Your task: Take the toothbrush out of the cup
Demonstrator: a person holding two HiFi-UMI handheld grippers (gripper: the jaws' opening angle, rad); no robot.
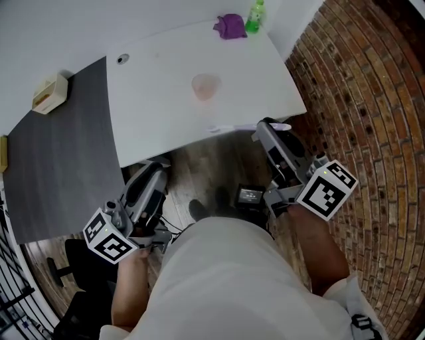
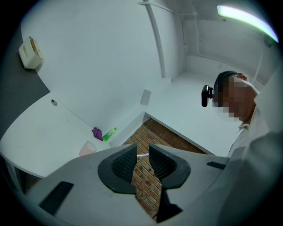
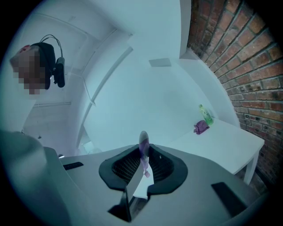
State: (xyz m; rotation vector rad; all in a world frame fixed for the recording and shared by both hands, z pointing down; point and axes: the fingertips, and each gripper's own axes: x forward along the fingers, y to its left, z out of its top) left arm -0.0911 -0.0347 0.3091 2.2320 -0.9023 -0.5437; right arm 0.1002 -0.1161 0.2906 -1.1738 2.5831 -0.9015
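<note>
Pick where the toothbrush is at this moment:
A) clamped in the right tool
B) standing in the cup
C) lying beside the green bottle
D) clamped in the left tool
A: the right gripper view shows the toothbrush pinched between the jaws of the right tool, while the cup stands apart on the table with no brush in it.

Most of toothbrush [image 3: 143,142] buried inside right tongs [image 3: 142,155]; only tip shows. Top of green bottle [image 1: 254,17] clipped by frame edge, label unreadable. Base of cup [image 2: 87,148] hidden behind left tongs [image 2: 142,150].
</note>
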